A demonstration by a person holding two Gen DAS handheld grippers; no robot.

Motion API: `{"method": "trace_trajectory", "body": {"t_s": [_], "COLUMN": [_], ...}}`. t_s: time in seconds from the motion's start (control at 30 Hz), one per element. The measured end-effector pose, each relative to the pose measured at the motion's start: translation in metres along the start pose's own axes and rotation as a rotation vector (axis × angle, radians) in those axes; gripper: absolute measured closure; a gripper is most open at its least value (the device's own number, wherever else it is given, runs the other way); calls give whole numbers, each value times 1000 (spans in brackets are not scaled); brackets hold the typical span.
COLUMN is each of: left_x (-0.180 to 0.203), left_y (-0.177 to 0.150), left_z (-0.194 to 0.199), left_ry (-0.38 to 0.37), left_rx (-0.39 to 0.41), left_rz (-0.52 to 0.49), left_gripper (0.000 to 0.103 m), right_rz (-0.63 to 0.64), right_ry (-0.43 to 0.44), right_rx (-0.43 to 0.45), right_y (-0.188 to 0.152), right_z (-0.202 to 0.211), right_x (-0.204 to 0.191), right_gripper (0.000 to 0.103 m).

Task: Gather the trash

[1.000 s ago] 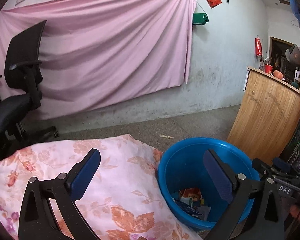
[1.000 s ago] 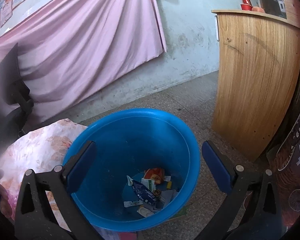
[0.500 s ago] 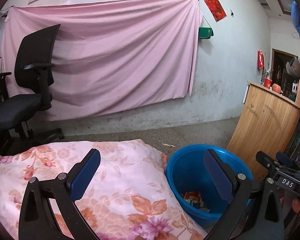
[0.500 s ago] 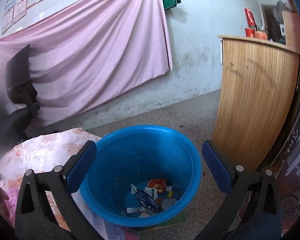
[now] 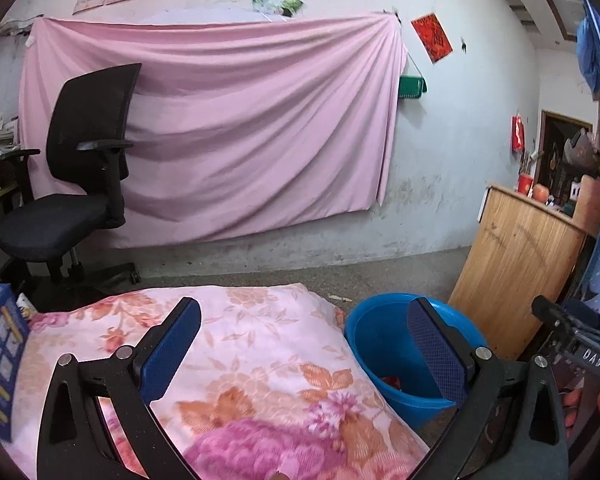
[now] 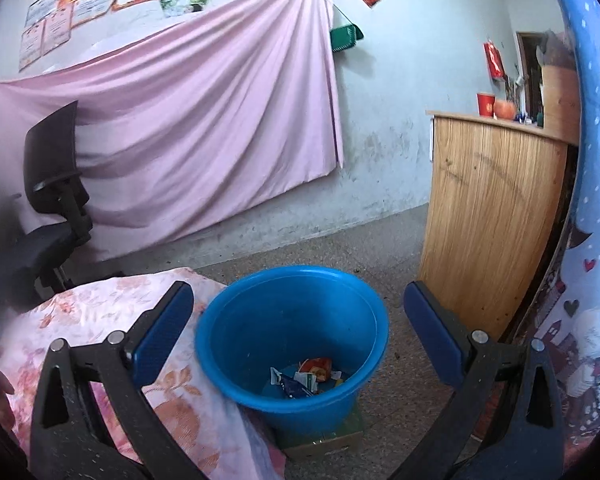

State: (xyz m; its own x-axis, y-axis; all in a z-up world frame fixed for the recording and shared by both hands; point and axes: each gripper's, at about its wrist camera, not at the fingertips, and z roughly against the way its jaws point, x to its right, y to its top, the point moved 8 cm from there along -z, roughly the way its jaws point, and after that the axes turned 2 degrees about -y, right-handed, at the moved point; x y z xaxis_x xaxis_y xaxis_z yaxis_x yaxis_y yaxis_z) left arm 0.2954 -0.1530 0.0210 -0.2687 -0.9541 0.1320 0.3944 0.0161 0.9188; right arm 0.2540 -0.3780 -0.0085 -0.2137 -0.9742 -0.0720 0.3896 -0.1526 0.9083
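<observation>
2 forward wrist views, shared bucket

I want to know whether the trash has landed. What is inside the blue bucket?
The blue bucket holds a small pile of crumpled wrappers on its bottom, one orange-red, others blue and white. Anything beneath the pile, and the floor hidden by the near wall, cannot be seen.

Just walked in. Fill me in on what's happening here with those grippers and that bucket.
A person is collecting trash with a handheld gripper in each hand. Right now the left gripper and the right gripper are both open and hold nothing. The blue bucket sits on the floor beside the floral cloth, with several wrappers lying at its bottom. The right gripper hovers over the bucket; the left is above the cloth. No loose trash shows on the cloth.
</observation>
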Motion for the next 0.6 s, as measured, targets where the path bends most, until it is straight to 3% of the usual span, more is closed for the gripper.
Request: {"method": "trace_trajectory", "body": {"t_s": [0.37,0.6], "left_x": [-28,-41], "left_y": [-6,-25], "left_z": [104,168], "left_ry": [52,109], "left_rx": [50,76], "left_rz": [39,55], "left_gripper": [2,2], "right_rz": [66,72], "right_ry": [48,99], "right_rx": [77,109], "right_y": [-6,-27], "right_z": [91,143], "right_x": [-49,-71], "right_gripper": [0,0]}}
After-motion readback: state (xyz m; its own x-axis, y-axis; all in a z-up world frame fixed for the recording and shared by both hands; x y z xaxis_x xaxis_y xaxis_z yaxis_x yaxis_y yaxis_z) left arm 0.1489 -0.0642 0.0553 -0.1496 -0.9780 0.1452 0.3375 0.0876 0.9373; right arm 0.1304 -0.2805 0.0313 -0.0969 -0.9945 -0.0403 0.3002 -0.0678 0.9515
